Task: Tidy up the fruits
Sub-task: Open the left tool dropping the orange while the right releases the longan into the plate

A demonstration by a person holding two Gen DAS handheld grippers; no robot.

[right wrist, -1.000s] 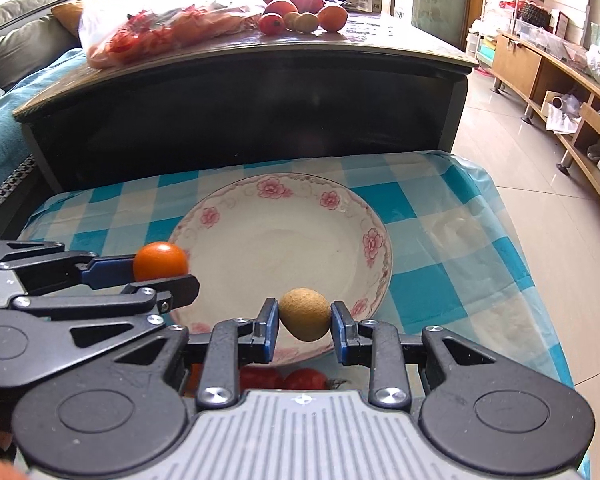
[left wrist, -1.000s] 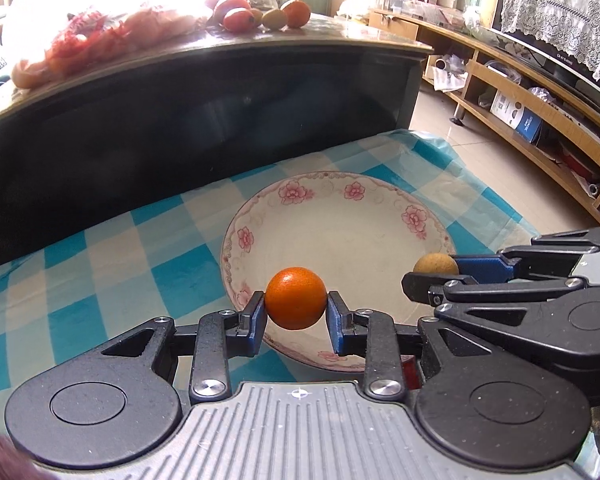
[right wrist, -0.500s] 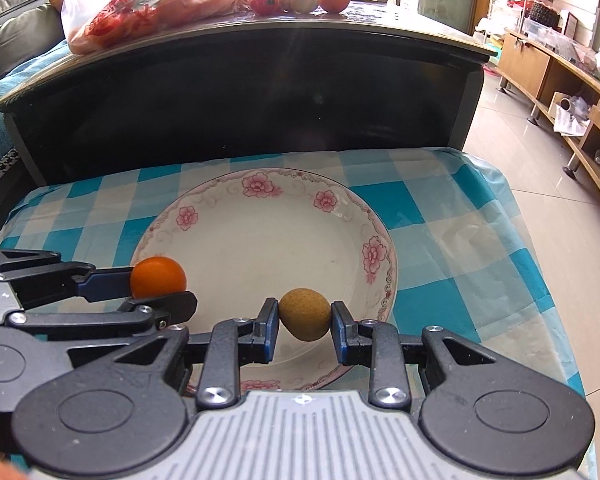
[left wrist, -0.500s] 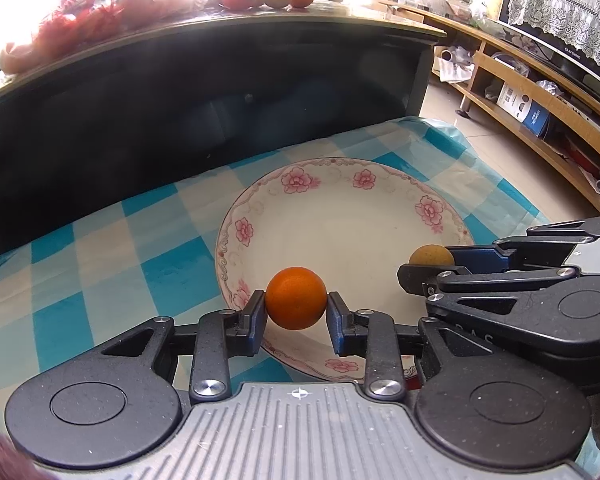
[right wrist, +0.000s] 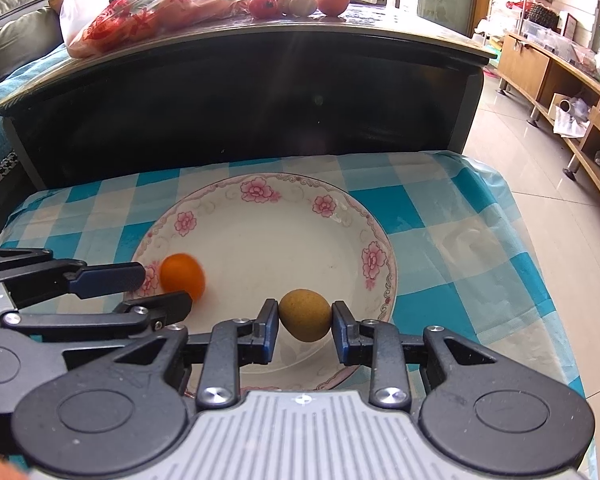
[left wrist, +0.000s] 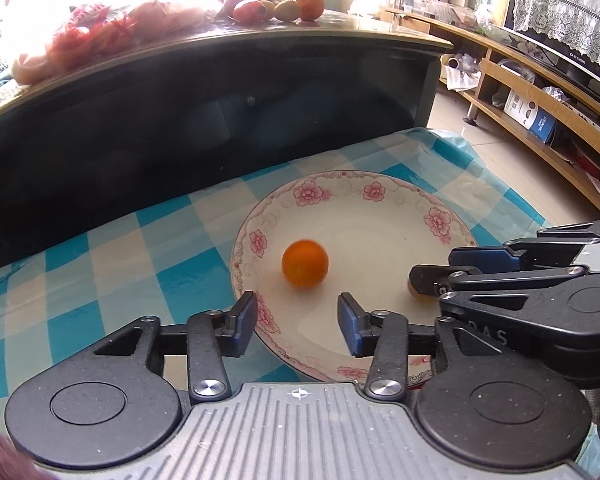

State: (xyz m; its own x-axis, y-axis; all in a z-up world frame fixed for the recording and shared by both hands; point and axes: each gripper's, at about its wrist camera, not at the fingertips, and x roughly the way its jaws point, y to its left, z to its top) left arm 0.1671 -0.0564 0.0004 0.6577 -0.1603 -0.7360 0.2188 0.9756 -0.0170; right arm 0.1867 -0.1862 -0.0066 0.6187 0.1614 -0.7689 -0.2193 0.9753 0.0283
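Now two handheld grippers hang side by side over a white plate [right wrist: 380, 264] with pink flowers round its rim, which sits on a table covered by a blue and cream checked cloth [right wrist: 452, 216].

The left gripper [left wrist: 297, 312] has just been opening; its fingers stand spread with nothing between them. The orange fruit [left wrist: 305, 263] is clear of the pads and sits inside the plate near its left rim, slightly blurred, so it may be dropping or rolling to rest. By this reading, one fruit is delivered.

The right gripper [right wrist: 305, 326] pinches a small brownish-yellow fruit [right wrist: 305, 314] between its fingers, held over the near part of the plate. It is not yet released, so this second fruit is the step in hand.

Behind the cloth-covered table stands a higher dark table [right wrist: 260, 92] with a glossy top. On it, well apart from the plate, lie several more fruits [right wrist: 300, 0], red, orange and yellowish, beside a plastic bag with red print [right wrist: 140, 16]. A trace of red also shows below the near rim of the plate, too hidden to identify.

Judging from this, the task is at an early stage: one fruit in the plate, one about to follow, and the cluster on the far table apparently left to fetch.
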